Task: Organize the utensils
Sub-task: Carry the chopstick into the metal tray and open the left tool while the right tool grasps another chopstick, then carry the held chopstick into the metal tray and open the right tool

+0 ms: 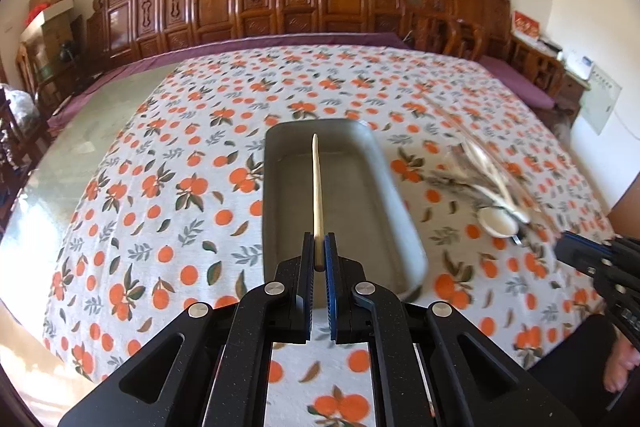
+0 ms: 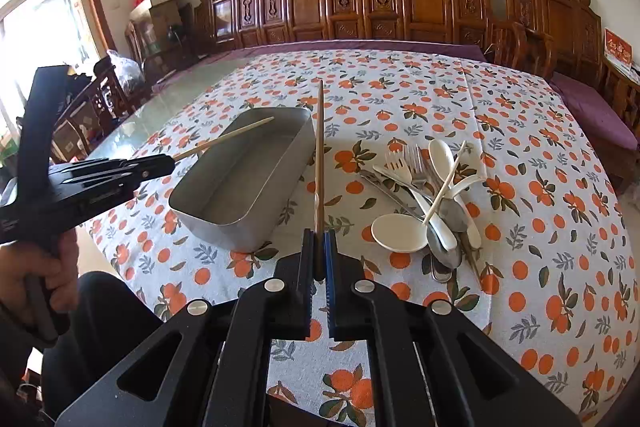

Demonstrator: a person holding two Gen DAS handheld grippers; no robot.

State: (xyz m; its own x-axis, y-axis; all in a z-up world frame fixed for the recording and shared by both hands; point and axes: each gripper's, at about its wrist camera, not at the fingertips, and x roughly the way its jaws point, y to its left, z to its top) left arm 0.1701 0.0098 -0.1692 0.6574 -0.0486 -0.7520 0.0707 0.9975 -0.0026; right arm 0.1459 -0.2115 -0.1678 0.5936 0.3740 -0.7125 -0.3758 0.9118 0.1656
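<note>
Chopsticks going to tray

Left claw (image 1: 319, 255) clamped on pale chopstick (image 1: 316, 187) over metal tray (image 1: 400, 203); right claw (image 2: 319, 251) clamped on brown chopstick (image 2: 319, 155), right of tray. Lower lengthwise, then release. Utensil pile (image 2: 428, 195) waits right.

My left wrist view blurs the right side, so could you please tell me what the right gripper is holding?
Observer: The right gripper is shut on a brown chopstick, which runs beside the tray.
Operator: Thank you. What is in the pile?
Observer: Forks, white spoons, metal spoons, and one pale chopstick lying across them.
</note>
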